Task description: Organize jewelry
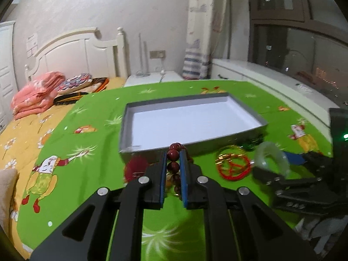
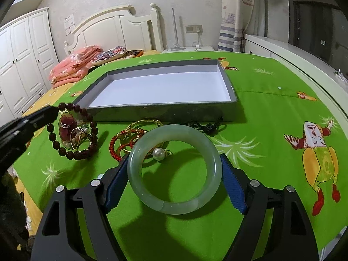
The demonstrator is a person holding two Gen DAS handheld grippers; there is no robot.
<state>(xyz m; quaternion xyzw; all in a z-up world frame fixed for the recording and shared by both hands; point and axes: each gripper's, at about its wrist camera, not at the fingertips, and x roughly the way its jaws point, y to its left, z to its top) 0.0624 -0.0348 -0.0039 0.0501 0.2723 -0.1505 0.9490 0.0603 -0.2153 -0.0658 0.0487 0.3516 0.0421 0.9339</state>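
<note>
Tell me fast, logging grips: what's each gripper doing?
Left gripper: shut on the dark red round-bead bracelet.
Right gripper: closed on the pale green jade bangle.

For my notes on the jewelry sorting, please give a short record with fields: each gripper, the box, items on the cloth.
left gripper: shut on dark red bead bracelet
right gripper: shut on pale green bangle
grey box: open, white inside, nothing in it
on green cloth: red and gold bracelets, pearl, dark cord

Jade bangle (image 2: pixel 174 169) — dark-red bead bracelet (image 2: pixel 74 134)
</note>
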